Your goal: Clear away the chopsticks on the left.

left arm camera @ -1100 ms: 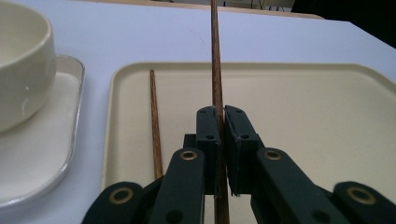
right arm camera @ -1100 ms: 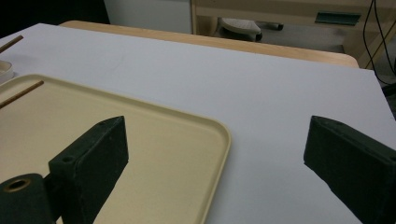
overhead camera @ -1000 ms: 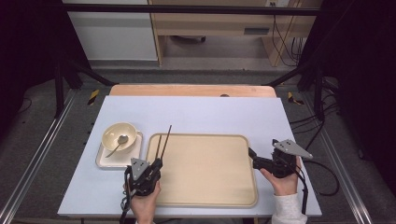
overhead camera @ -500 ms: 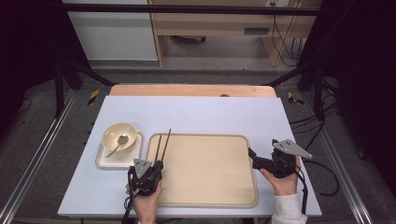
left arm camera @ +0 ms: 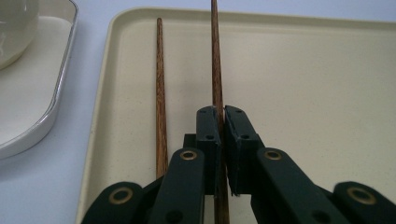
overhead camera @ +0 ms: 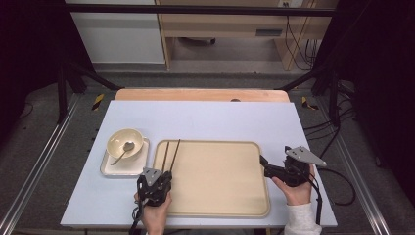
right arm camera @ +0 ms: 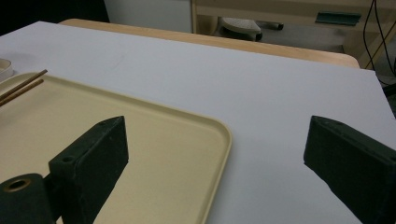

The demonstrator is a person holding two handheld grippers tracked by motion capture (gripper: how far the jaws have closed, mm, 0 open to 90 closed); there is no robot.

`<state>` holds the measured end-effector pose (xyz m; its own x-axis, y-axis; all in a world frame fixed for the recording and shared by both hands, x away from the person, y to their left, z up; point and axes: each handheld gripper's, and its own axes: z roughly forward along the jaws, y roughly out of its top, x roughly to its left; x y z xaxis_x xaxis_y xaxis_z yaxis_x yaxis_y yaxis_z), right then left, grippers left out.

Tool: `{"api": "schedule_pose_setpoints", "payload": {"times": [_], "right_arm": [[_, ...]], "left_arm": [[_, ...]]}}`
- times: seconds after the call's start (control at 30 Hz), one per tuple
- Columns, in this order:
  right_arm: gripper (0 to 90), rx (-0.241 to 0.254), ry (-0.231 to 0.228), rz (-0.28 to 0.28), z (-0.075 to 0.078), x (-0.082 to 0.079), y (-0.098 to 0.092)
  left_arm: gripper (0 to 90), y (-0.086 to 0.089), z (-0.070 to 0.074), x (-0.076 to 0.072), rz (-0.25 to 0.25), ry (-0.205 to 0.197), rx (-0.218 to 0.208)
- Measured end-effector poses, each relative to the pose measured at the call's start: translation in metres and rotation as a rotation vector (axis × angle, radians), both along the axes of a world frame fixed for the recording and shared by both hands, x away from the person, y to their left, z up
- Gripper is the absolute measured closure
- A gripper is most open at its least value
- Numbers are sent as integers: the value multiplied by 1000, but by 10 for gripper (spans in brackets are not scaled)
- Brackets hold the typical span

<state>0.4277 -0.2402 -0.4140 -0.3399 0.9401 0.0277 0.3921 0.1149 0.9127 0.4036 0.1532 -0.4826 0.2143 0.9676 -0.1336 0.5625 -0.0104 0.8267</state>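
We see the left gripper clamped tight on one wooden chopstick, its jaws pressed against the stick's sides near the end closest to the person. That chopstick runs straight ahead over the left part of the beige tray, and whether it rests on the tray's floor we cannot tell. The second chopstick lies free on the tray just beside it, nearly parallel and closer to the tray's left rim (the two stand a little apart, not touching). In the high view the pair points away from the person.

The right gripper is wide open with nothing between its jaws, held over the tray's right edge and the white bench.

Left of the tray, a bowl with a spoon in it sits on a small square plate.
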Motion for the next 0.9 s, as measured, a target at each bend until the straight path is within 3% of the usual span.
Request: {"api": "schedule_pose_setpoints", "payload": {"times": [0.27, 0.37, 0.8, 0.9], "right_arm": [[69, -2, 2, 0, 0, 0, 1], [69, -2, 2, 0, 0, 0, 1], [69, -1, 2, 0, 0, 0, 1], [69, -2, 2, -2, 0, 0, 0]], "left_arm": [[845, 1, -3, 3, 16, 63, 32], [844, 1, -3, 4, 17, 67, 33], [788, 0, -3, 3, 17, 62, 51], [752, 1, -2, 2, 5, 40, 62]]}}
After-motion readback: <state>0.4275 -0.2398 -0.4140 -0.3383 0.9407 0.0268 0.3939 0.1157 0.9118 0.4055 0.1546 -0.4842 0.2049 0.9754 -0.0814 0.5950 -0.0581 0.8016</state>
